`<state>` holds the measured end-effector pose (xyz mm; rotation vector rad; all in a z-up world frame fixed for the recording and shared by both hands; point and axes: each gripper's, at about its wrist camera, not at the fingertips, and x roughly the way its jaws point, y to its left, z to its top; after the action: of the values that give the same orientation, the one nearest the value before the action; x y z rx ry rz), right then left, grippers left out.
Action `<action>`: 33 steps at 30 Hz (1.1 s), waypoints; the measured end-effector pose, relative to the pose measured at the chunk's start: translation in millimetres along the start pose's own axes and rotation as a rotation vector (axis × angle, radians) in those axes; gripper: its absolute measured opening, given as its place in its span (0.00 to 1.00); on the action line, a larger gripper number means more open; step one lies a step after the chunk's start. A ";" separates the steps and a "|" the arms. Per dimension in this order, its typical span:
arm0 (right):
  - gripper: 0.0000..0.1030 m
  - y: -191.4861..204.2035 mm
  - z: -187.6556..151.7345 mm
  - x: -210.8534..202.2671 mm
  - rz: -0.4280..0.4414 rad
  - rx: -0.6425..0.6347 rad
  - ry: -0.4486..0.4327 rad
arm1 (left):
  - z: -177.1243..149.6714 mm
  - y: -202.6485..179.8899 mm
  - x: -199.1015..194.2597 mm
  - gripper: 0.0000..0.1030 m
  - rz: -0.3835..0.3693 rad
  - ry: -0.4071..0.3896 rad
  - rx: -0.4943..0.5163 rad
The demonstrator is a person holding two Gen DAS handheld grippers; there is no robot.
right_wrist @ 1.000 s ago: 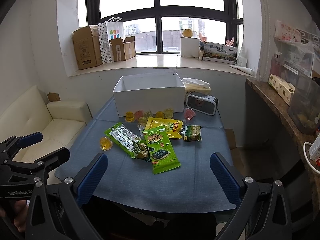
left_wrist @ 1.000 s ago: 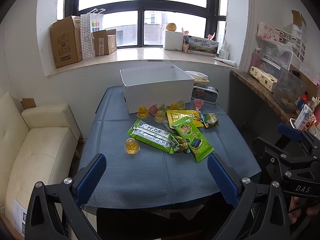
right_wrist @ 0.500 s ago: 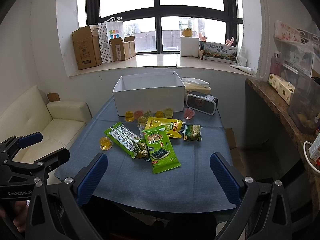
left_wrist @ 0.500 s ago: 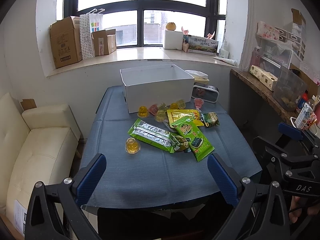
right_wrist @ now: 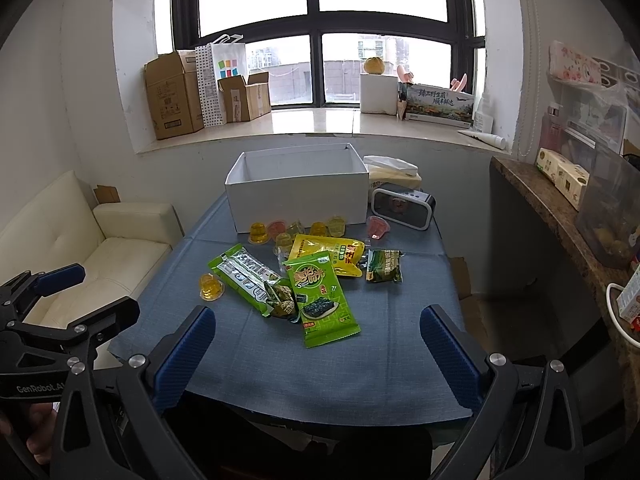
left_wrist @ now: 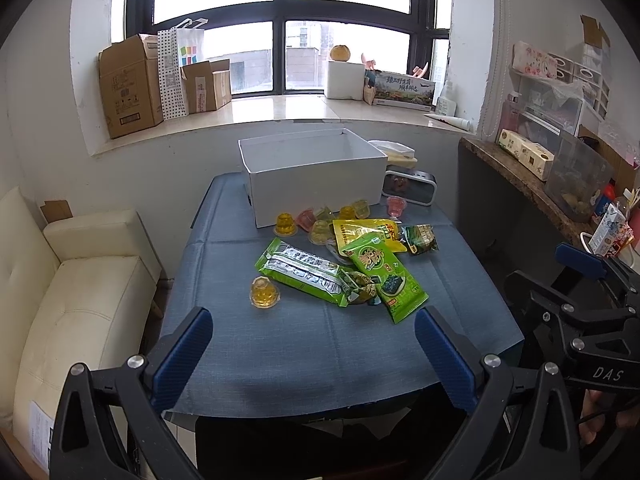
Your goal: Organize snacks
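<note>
The snack packets [left_wrist: 362, 272] and jelly cups [left_wrist: 264, 293] lie scattered on the blue tablecloth [left_wrist: 328, 344], ahead of both claws. The white box [right_wrist: 297, 188] stands beyond them. The left gripper [left_wrist: 312, 354] and right gripper [right_wrist: 318, 350] are both spread wide, holding nothing.

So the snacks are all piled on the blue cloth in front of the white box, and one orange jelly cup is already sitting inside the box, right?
Not quite. No jelly cup shows inside the white box; the lone orange jelly cup sits on the blue cloth, apart, left of the packets. The right wrist view shows it. The rest stands: the snacks lie in front of the box.
</note>
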<state>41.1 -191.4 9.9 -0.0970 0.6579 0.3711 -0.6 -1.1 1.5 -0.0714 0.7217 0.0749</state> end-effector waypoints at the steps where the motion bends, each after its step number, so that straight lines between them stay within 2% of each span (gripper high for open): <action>1: 1.00 -0.2 0.2 -0.2 0.001 0.000 0.000 | 0.0 -0.7 -0.3 1.00 0.001 0.000 0.001; 15: 1.00 0.0 0.7 0.3 0.001 -0.002 0.002 | 0.3 -0.8 0.3 1.00 0.000 -0.001 -0.001; 22: 1.00 -2.9 -3.8 11.4 0.035 0.006 0.017 | -0.9 -1.2 2.3 1.00 -0.001 -0.001 0.007; 27: 1.00 -4.0 -9.4 34.8 0.094 -0.051 0.020 | -3.6 2.8 4.5 1.00 -0.018 -0.004 -0.001; 30: 1.00 -3.8 -12.4 63.9 0.054 -0.122 0.036 | -4.5 4.9 7.6 1.00 -0.020 -0.001 -0.006; 33: 1.00 -7.6 -15.3 106.3 0.018 -0.168 0.099 | -6.6 8.0 12.3 1.00 -0.022 0.003 -0.011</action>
<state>112.4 -169.1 -67.5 -0.2708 0.7253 0.4410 3.4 6.8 -11.9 -0.0904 0.7238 0.0577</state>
